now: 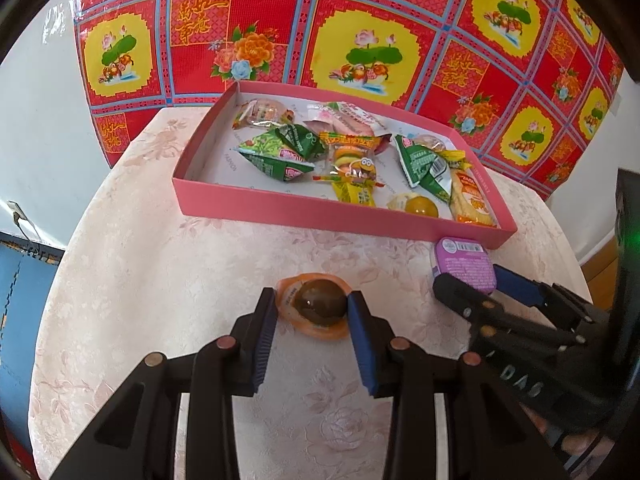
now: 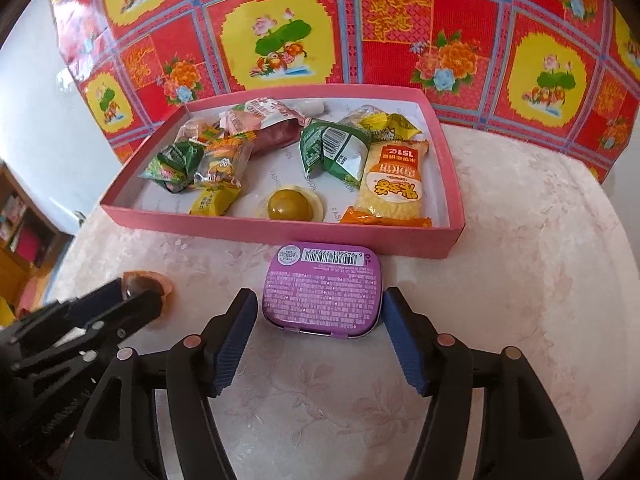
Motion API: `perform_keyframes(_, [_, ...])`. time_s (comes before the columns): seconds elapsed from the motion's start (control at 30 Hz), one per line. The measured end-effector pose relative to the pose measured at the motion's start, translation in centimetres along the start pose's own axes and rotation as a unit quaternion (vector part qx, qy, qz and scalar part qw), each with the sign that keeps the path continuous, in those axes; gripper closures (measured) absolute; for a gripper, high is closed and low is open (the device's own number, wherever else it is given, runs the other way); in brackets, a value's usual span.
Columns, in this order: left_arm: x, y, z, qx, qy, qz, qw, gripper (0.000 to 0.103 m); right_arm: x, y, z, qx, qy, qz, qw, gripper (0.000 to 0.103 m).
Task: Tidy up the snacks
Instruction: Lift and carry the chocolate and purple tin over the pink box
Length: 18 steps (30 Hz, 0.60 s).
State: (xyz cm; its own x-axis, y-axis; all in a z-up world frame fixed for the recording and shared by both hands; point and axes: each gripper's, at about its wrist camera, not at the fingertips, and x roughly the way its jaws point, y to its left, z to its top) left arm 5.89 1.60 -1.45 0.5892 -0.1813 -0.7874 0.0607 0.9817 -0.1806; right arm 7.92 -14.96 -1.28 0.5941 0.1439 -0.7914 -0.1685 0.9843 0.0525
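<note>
While the left gripper [image 1: 313, 307] pinched a brown jelly cup [image 1: 320, 304] on the table [image 1: 160, 280], the right gripper [image 2: 320, 306] stood spread around a purple tin [image 2: 322, 290] near the pink box [image 2: 280, 236].

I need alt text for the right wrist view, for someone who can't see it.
The right tongs straddle a flat purple rectangular tin lying barcode-up on the pale floral tablecloth, jaws open with gaps either side. Behind it, a shallow pink cardboard box holds wrapped snacks. At left, the left tongs reach an orange-rimmed brown jelly cup.
</note>
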Motion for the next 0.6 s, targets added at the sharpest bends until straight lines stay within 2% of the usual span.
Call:
perform_keyframes(0.07, [0.01,-0.01,-0.01,0.0,0.0,0.0,1.0,0.066,0.1,0.44,-0.1,-0.015,-0.002,-0.013,1.0,0.037])
perform_keyframes(0.3, [0.05,-0.05,-0.07,0.003,-0.006,0.003,1.0,0.066,0.09,-0.23,0.23,0.007,-0.005,-0.004,1.0,0.037])
perform_keyframes(0.6, [0.03,-0.09,-0.08,0.004,-0.007,0.004,1.0,0.066,0.21,0.08,0.04,-0.006,-0.009,-0.018,1.0,0.039])
